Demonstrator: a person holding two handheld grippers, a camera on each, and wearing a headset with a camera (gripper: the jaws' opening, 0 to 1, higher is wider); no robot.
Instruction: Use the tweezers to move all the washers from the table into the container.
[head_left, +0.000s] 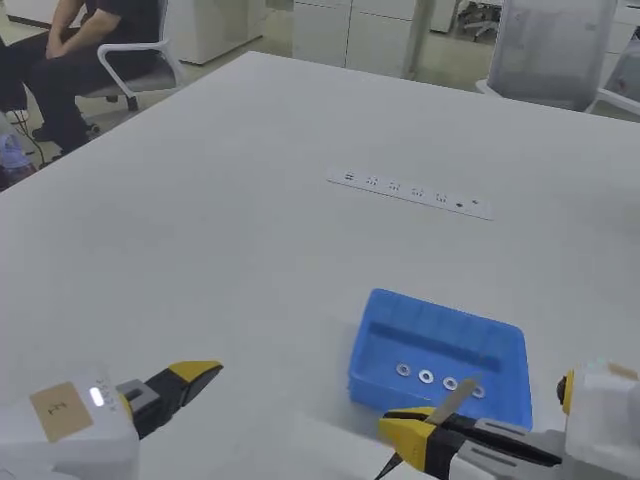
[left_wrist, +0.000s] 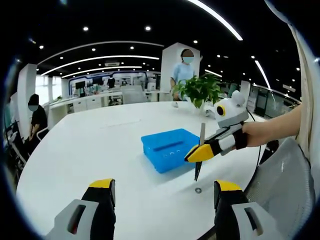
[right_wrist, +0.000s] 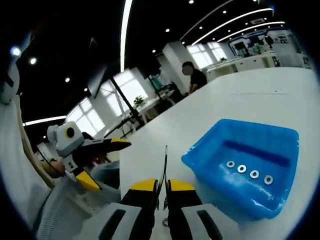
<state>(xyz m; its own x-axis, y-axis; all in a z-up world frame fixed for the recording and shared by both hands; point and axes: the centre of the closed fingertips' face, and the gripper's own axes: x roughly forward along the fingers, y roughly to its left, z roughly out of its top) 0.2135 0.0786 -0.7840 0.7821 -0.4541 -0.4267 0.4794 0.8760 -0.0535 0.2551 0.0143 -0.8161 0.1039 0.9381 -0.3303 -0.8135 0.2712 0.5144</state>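
blue plastic container (head_left: 362, 350) has four washers (head_left: 426, 377) in a row on its floor. one loose washer (left_wrist: 198, 190) lies on the table (head_left: 250, 200) near the container, just under the tip of the tweezers (left_wrist: 200, 145). right gripper (right_wrist: 161, 187) is clamped on the tweezers; left gripper (left_wrist: 165, 184) hangs idle, jaws wide apart. risk, my judgement: the washer is thin and flat, so the tip may skid and flick it toward the table edge. left gripper view gives me tip against washer; right gripper view gives the container interior.
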